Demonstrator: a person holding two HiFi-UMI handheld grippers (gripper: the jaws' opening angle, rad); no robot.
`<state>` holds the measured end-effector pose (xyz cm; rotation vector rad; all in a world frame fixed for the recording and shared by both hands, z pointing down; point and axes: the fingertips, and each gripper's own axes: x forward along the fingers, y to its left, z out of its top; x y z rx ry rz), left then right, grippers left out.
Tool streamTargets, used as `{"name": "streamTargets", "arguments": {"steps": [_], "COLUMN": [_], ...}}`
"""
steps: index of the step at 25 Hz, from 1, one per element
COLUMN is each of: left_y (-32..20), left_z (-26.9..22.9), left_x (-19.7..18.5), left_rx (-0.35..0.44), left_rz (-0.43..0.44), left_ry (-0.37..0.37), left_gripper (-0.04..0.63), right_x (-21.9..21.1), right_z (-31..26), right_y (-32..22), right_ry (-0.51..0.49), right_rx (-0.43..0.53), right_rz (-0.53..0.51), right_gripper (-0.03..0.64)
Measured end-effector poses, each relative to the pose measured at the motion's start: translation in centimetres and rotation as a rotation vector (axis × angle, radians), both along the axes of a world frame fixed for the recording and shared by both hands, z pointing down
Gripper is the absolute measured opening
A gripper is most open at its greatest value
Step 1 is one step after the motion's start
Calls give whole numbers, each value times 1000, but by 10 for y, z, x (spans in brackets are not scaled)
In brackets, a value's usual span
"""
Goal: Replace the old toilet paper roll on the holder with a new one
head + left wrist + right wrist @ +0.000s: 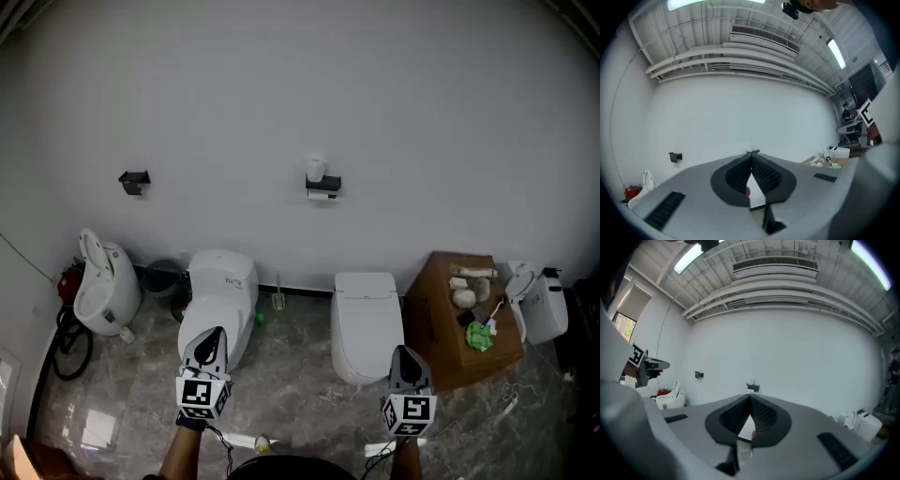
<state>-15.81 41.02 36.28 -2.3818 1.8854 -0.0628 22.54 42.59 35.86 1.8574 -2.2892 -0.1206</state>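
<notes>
In the head view, our left tool [212, 336] and right tool [403, 354] are far from the wall holder [323, 185]. We think a white roll [316, 169] stands on top. In the left gripper view, the tool is pinched together and holds nothing. The right gripper view shows the same. The roll looks light and squashy, so we'd squeeze its sides softly.

Bare wall [422, 141] all round holder [323, 186], open air in front; beneath it, toilet [366, 322] against wall, second toilet [221, 298] further left, box [433, 317] right; floor gap [295, 349] between toilets
</notes>
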Motion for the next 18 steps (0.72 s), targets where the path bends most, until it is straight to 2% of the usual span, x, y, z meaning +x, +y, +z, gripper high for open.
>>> {"name": "streamTargets", "arguments": {"steps": [2,4,9,13,15,18], "left_y": [11,13,9,8,9,11], "left_z": [-2,-9,-10,-7,-9,-11], "left_x": [-21,-36,-45,-45,-45,-41], "left_rx": [2,11,-2,2,16,41], "left_rz": [-24,-51,-61,-59,-48,-55], "left_ry": [-58,-83,14,48,36,-30], "left_gripper": [12,12,12,12,12,12], "right_x": [-17,-26,-19,-27,-32,-33], "right_z": [9,13,16,12,10,13], "right_y": [9,12,7,5,2,0], "right_ry": [-7,-11,-39,-15,-1,4], "right_rx": [-23,-30,-42,-27,-19,-25], "right_rz": [-21,-39,-19,-21,-26,-26], "right_gripper": [-5,-5,-5,-5,-5,-5]}}
